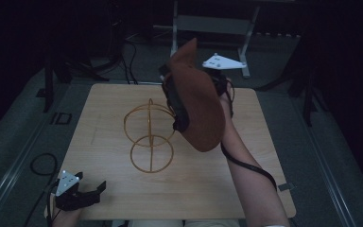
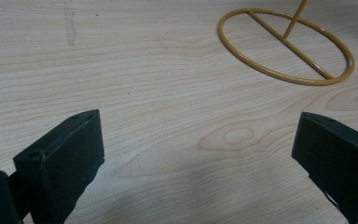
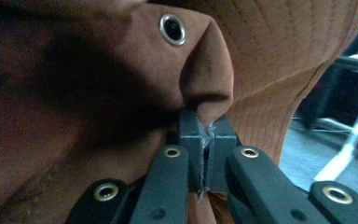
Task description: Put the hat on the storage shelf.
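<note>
Above the wire stand [image 1: 150, 137], brown hat [image 1: 196, 101] pinched in right gripper [image 3: 206, 135] jaws, long axis near-vertical; left gripper [image 2: 196, 158] jaws wide.

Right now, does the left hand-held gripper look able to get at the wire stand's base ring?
Probably yes: the left hand-held gripper is open, with bare table between it and the base ring.

The room is dim, the surroundings nearly black; only the wooden table [image 1: 123, 194] catches soft overhead light. The high view looks grainy and underexposed. Close up, the tabletop is bright and evenly lit, while the brown hat [image 3: 270, 51] has deep shadowed folds, and the background behind it is blurred.
</note>
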`<state>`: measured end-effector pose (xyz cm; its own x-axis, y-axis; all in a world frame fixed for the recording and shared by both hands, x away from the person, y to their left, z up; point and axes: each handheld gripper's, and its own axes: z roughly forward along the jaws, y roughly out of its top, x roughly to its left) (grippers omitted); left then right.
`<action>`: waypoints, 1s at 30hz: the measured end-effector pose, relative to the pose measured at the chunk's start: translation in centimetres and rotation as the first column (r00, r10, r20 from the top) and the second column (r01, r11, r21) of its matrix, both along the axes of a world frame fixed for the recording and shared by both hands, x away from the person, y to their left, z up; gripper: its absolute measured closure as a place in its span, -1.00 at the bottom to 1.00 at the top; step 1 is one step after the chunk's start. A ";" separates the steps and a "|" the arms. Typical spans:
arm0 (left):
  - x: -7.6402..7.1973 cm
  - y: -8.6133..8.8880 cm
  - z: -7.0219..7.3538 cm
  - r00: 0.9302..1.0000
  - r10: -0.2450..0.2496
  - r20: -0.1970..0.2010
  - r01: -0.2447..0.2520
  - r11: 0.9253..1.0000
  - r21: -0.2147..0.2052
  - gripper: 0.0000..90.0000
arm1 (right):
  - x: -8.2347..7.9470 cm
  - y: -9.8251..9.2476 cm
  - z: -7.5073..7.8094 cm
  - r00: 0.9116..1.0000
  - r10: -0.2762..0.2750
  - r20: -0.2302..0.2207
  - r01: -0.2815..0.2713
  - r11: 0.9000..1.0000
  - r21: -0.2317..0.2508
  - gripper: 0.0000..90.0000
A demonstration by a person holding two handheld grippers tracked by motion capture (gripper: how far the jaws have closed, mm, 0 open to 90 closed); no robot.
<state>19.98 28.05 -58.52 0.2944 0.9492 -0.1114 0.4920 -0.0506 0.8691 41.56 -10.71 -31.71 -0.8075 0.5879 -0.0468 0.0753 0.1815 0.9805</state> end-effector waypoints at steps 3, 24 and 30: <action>-0.1 0.0 0.1 1.000 -0.003 0.002 0.003 1.000 0.002 -0.94 | -0.4 2.3 -0.4 0.998 0.056 -0.020 -0.057 0.998 -0.039 0.94; 0.0 0.2 -0.1 1.000 -0.018 0.000 0.018 1.000 -0.021 -0.90 | -1.0 9.3 -3.8 0.926 0.293 -0.240 -0.327 0.938 -0.116 0.15; 0.0 0.2 -0.2 1.000 -0.020 -0.005 0.020 0.999 -0.028 -0.90 | -1.7 11.4 -4.2 0.939 0.274 -0.207 -0.317 0.925 -0.211 -0.41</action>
<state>19.97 28.27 -58.72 0.3123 0.9397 -0.1391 0.4957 -0.0362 0.8678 39.84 0.72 -35.93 -0.9508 0.3097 -0.0022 0.1437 0.4474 0.8827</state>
